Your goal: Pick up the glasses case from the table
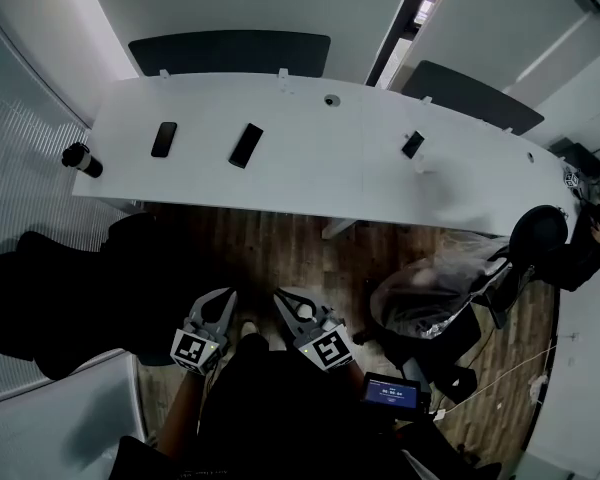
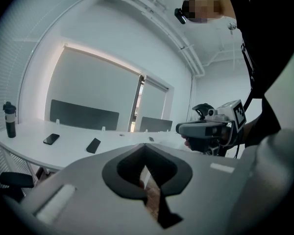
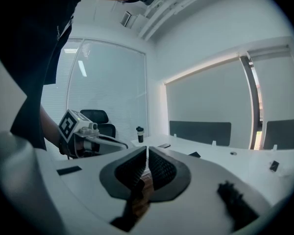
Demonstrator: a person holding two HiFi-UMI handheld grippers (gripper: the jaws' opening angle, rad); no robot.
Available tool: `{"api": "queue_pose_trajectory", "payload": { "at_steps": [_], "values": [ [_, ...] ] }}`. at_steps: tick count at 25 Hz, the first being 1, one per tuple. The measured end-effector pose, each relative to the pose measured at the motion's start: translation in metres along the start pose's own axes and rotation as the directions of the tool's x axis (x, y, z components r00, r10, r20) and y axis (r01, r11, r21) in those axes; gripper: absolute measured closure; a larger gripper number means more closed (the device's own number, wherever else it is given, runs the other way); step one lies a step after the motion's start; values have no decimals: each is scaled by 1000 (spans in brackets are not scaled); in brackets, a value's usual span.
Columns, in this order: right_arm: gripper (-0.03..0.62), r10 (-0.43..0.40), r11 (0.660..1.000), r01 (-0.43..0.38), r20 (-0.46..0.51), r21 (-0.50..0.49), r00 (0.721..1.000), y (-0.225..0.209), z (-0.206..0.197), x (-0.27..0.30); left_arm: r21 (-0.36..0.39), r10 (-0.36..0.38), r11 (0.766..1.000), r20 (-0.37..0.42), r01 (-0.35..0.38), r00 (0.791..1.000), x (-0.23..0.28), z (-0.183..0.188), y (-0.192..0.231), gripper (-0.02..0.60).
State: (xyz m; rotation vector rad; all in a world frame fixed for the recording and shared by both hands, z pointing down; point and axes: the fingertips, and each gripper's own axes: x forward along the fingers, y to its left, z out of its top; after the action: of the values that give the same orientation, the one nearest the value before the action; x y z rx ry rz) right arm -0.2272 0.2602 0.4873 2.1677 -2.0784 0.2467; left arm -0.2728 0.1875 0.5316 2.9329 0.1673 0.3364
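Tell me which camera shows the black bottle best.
Left gripper view: the bottle stands whole, side-on, at the table end. Head view shows it foreshortened from above; right gripper view shows it small and distant.

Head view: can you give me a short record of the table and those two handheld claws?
table: white, curved, ahead of both grippers
bottle: upright at its left end
dark flat items: three, lying apart, too small to identify
left gripper: shut, empty, over the floor
right gripper: shut, empty, over the floor
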Motion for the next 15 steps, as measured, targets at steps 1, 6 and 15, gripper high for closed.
{"api": "queue_pose_trajectory", "payload": {
  "at_steps": [1,6,15],
  "values": [
    [586,14,1000,-14,2,4,1000,-5,-1,-4,2,4,1000,-8,-4,1000,6,-1,-5,578],
    [586,69,998,-69,-17,4,997,-32,-22,-29,13,44,999,-31,-44,999,28,-9,-26,578],
    [586,21,999,-19,-57,41,998,-86,-43,-55,46,39,998,-29,-38,999,49,-7,-46,578]
  ]
}}
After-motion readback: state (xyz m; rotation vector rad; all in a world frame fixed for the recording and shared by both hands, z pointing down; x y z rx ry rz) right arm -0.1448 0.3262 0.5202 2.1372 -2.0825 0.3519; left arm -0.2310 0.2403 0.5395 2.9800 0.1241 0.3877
